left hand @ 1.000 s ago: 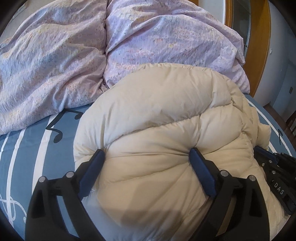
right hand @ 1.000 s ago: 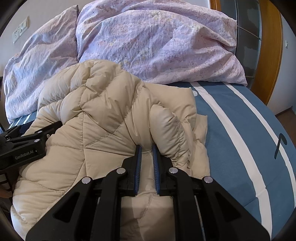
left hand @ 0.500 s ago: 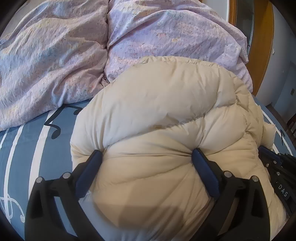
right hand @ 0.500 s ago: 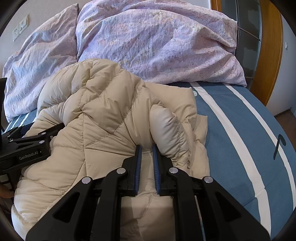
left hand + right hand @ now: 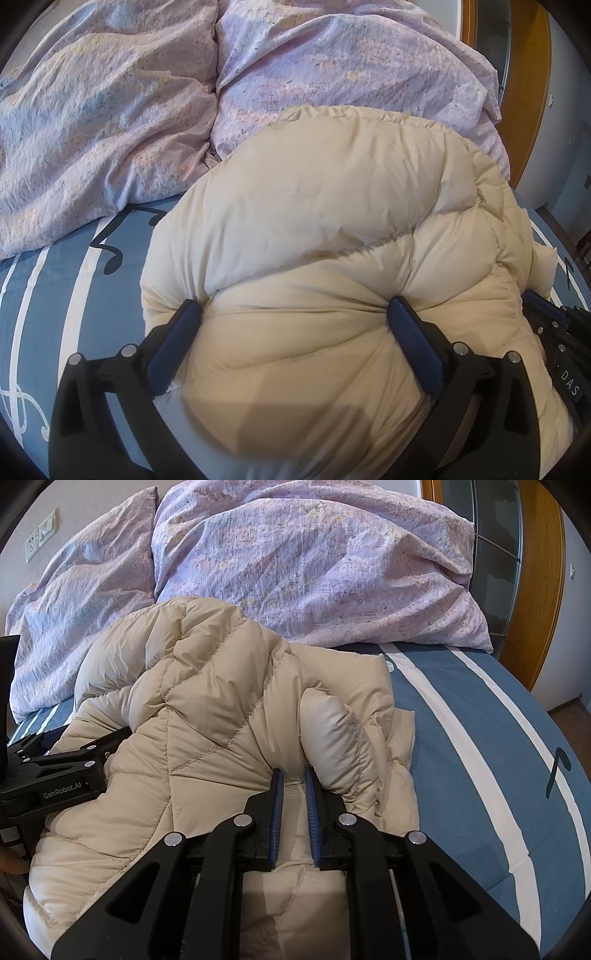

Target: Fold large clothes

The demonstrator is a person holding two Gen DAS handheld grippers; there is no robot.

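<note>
Left gripper [image 5: 291, 314] and right gripper [image 5: 293, 775]: matte black angular linkage frames with cut-out arms and round silver screws, dark blue pads lining the fingers [image 5: 173, 336], white lettering "GenRobot.AI" and "DAS" printed on the side bars.

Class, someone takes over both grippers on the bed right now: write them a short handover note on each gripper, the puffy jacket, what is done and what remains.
Left gripper: jaws spread wide around a puffy bulge of the beige down jacket; they have just been opening, and the padding still fills the gap and touches both pads.
Right gripper: shut on a thin fold of the jacket near its right edge.
Jacket: bunched on the blue striped bedsheet, in front of the lilac pillows.
Done: jacket gathered into a rough bundle.
Left: probably free the left gripper, flatten and square the fold.
</note>
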